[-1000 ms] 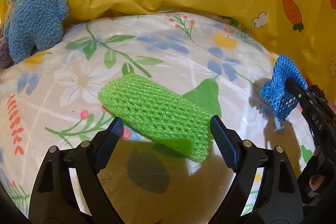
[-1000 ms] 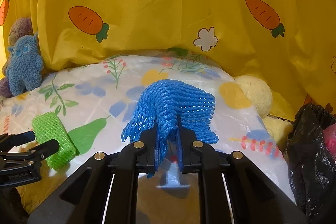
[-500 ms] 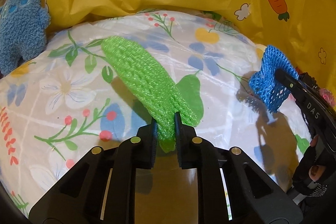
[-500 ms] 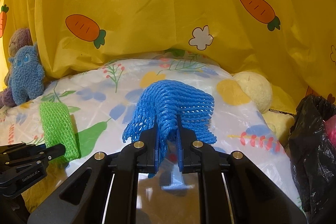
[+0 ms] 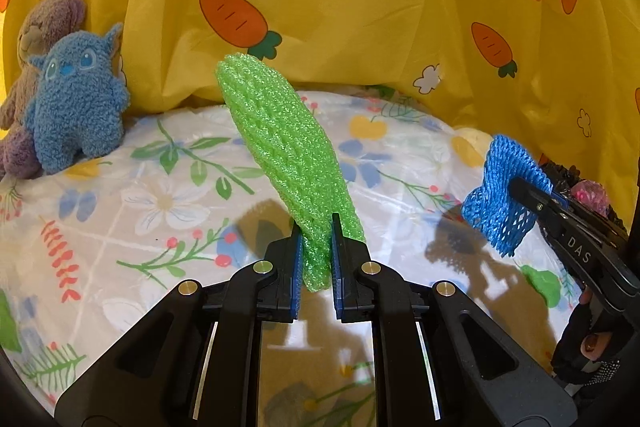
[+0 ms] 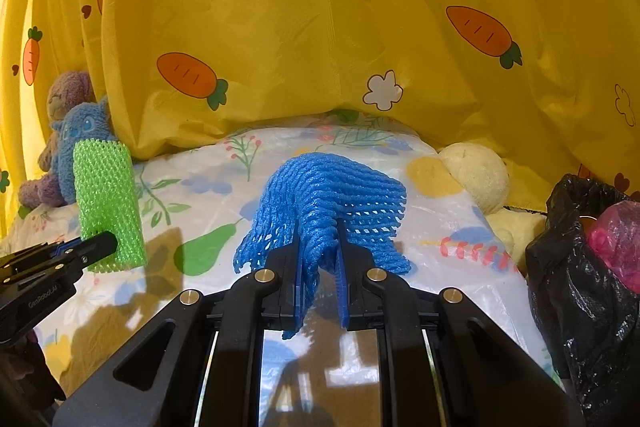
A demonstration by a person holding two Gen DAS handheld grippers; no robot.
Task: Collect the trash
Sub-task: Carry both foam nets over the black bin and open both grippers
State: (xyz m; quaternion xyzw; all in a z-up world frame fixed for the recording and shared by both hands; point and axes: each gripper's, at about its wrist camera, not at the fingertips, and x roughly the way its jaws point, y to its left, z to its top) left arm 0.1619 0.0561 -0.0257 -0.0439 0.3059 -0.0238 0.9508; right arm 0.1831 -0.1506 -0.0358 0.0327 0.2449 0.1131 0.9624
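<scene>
A green foam fruit net [image 5: 288, 147] stands up from my left gripper [image 5: 316, 223], which is shut on its lower end and holds it lifted off the floral plastic cover [image 5: 168, 195]. In the right wrist view the same green net [image 6: 106, 203] hangs at the left in the left gripper [image 6: 96, 243]. My right gripper [image 6: 318, 227] is shut on a blue foam net [image 6: 332, 187], which drapes over its fingers above the cover. From the left wrist view the blue net [image 5: 500, 195] shows at the far right in the right gripper [image 5: 520, 187].
A black trash bag [image 6: 576, 287] with pink waste [image 6: 616, 239] inside sits at the right edge. A blue plush [image 5: 76, 99] and a purple plush [image 5: 44, 23] lean at the back left. A pale yellow plush ball [image 6: 474, 171] lies back right. A yellow carrot-print cloth [image 6: 320, 27] hangs behind.
My left gripper has shut on the green net, which lay flat on the cover, and has lifted it upright. The right gripper, still holding the blue net, has drifted a little.
</scene>
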